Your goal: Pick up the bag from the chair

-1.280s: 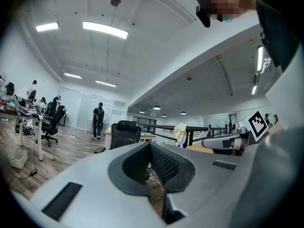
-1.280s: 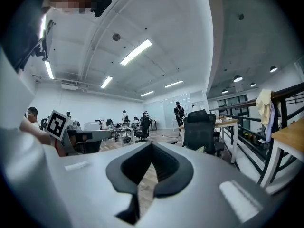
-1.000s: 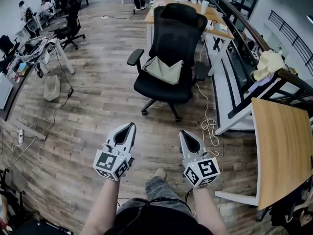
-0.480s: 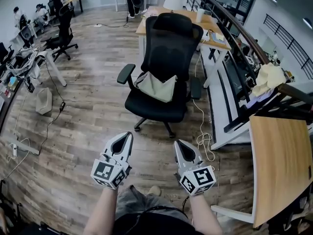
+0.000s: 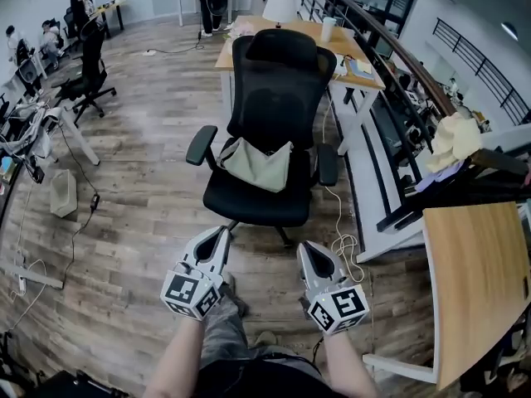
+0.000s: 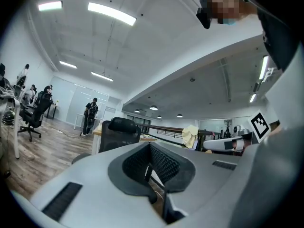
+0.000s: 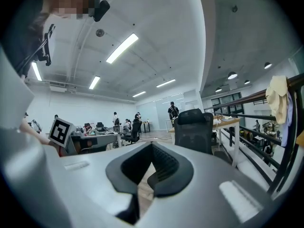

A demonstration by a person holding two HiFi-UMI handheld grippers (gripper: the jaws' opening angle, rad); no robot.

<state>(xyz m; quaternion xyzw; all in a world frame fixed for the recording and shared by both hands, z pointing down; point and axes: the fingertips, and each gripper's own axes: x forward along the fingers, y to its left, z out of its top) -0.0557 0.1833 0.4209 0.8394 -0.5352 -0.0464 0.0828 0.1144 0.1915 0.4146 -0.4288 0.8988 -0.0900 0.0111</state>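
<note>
The beige soft fabric bag (image 5: 255,162) lies on the seat of the black mesh office chair (image 5: 278,98), against its backrest. The left gripper (image 5: 222,232) and right gripper (image 5: 305,247) hover before the chair, apart from the bag, each with its jaws closed tip to tip and holding nothing.

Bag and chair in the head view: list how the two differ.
The bag is beige and slumped, sagging in the middle; the chair is black and stands upright. The bag is far smaller than the chair and lies on its seat, against the backrest.
</note>
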